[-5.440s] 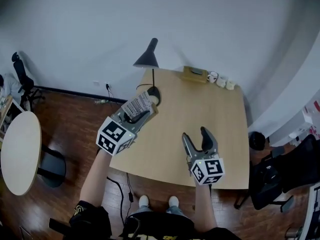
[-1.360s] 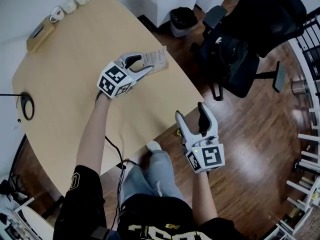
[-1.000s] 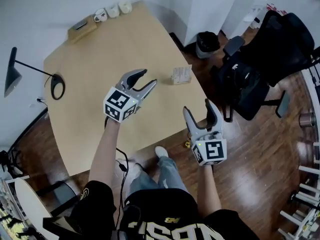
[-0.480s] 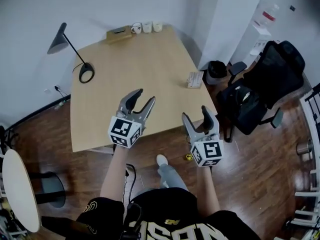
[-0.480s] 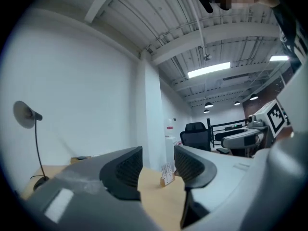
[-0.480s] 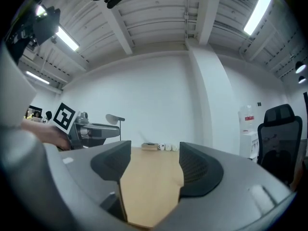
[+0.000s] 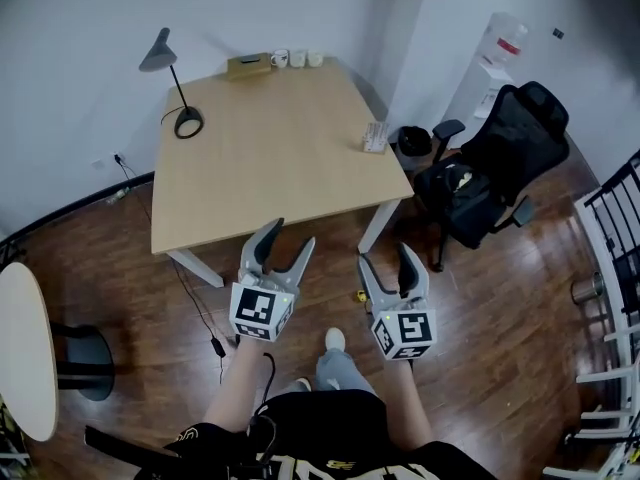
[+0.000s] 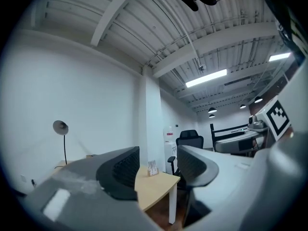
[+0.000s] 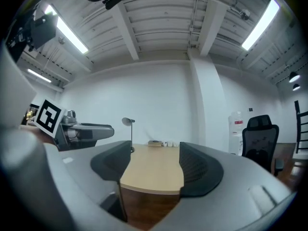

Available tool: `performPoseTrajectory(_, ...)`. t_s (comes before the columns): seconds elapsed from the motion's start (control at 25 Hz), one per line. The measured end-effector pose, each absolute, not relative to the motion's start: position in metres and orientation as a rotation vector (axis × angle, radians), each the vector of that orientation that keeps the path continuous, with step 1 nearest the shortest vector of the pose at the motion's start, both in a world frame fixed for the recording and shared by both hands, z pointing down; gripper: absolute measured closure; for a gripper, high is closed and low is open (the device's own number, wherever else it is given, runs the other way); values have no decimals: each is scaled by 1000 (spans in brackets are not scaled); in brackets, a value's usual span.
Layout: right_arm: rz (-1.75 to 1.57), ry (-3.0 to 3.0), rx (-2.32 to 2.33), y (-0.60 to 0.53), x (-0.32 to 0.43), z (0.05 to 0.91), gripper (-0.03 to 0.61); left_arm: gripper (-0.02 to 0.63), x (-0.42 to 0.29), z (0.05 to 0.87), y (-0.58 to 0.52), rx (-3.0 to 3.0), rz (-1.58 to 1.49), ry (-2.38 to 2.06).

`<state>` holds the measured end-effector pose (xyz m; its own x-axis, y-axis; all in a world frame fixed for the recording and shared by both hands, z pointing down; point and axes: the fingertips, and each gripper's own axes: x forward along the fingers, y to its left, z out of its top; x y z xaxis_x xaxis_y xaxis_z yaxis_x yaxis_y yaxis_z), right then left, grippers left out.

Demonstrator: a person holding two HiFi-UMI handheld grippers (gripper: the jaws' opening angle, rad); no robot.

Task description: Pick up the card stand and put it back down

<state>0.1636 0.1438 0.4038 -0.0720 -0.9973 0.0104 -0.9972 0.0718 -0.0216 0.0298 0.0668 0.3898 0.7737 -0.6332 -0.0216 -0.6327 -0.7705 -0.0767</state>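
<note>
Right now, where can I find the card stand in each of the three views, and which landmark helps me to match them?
Head view: the card stand is upper middle, at the right edge of the table, near the office chair.
Left gripper view: the card stand is small, lower middle, on the table.
Right gripper view: not visible.
Shared landmark: the desk lamp.

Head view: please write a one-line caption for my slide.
Card stand at the table edge; both grippers empty above the floor, the left gripper having just opened wider, the right gripper open.
</note>
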Motion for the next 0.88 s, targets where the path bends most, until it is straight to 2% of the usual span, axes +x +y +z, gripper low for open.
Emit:
performPoseTrajectory(0.16, 10, 2242, -2183, 186, 171, 381, 256, 356, 32, 371, 114, -2840, 5, 1055)
performPoseTrajectory(0.4, 7, 2170, -2293, 215, 225, 363, 255, 356, 65, 343, 144, -2821, 48, 1061)
performPoseTrajectory(0.6, -18, 2136, -2329, 227, 263, 359, 255, 356, 94, 334, 156, -2807, 64, 1065)
performPoseTrajectory(0.88, 32, 2153, -2307, 227, 278, 350, 255, 358, 108, 338, 155, -2796, 68, 1089)
